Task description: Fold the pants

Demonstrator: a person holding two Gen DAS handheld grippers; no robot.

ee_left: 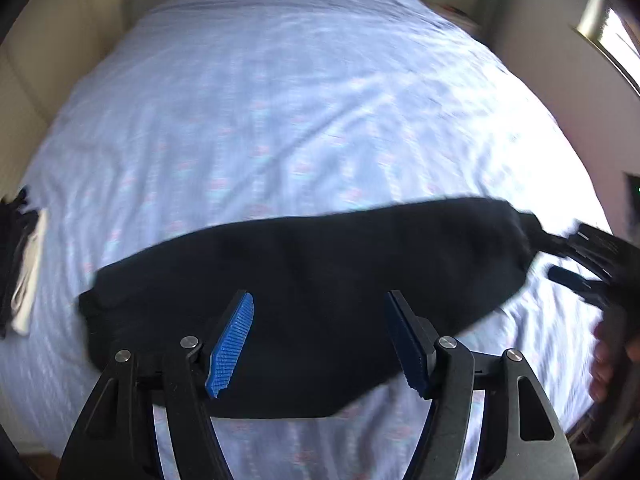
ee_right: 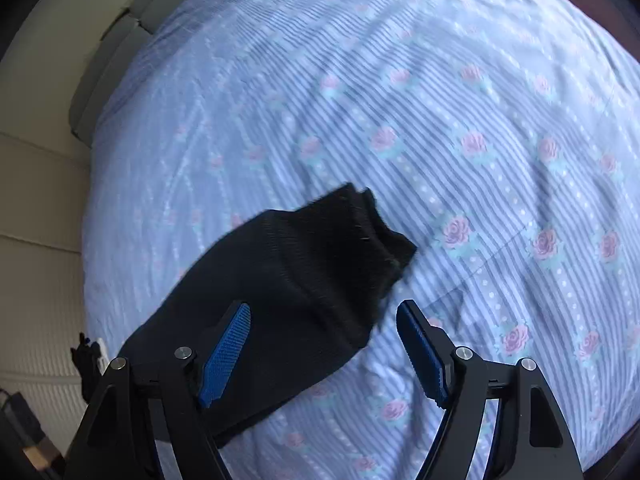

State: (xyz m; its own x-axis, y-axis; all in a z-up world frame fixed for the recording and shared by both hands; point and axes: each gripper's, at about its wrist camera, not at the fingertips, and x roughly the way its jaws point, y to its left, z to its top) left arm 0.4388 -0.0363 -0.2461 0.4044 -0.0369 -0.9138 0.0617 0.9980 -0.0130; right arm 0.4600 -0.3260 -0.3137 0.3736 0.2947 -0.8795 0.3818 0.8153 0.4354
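Lying folded lengthwise on the bed [ee_left: 280, 100], the black pants [ee_left: 304, 280] await another fold; both tongs, left [ee_left: 320, 344] and right [ee_right: 324, 352], hover apart, empty.

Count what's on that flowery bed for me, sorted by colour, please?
Black: 2, the pants laid across the bedspread and a dark bundle at the left edge.
White: 1, a cloth beside that bundle.
Total: 3.
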